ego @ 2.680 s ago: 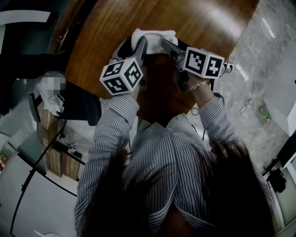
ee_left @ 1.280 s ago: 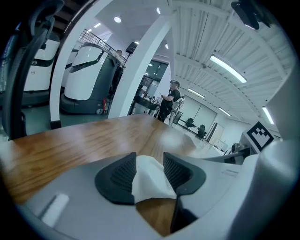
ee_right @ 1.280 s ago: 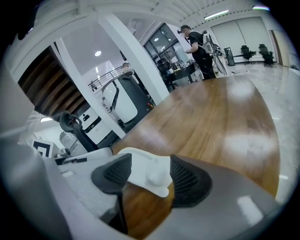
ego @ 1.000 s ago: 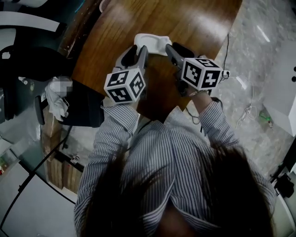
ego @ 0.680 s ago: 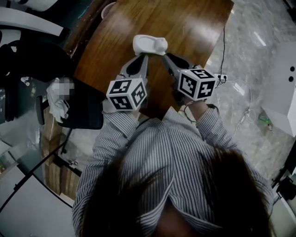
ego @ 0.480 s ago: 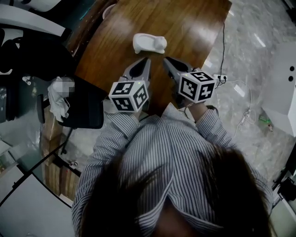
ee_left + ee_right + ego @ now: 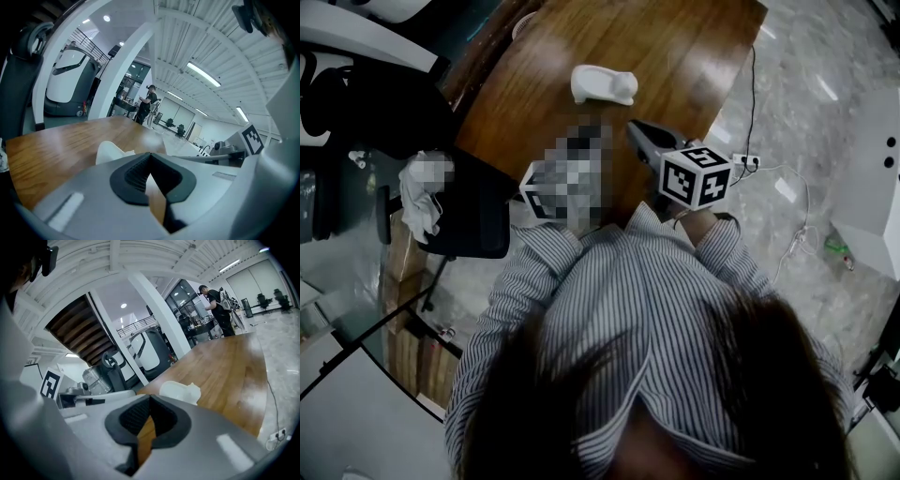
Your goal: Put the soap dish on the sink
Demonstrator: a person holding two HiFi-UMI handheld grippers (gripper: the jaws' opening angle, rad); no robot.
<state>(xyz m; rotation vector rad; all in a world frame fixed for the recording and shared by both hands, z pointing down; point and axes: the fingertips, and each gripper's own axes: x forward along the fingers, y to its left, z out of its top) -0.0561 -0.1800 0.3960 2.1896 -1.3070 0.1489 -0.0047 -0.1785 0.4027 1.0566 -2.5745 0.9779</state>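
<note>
**Both claws closed and empty, dish on the table**

The left gripper [image 7: 150, 155] and right gripper [image 7: 150, 398] have their jaws pressed together on nothing, above the wooden table's [image 7: 675, 56] near edge. The white soap dish [image 7: 603, 84] lies farther in on the table, untouched.

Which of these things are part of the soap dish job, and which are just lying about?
Part of the job:
- soap dish, sitting on the wooden table
- left gripper, shut and empty
- right gripper, shut and empty
No sink shows.

Just lying about:
- black chair
- power strip and cable
</note>
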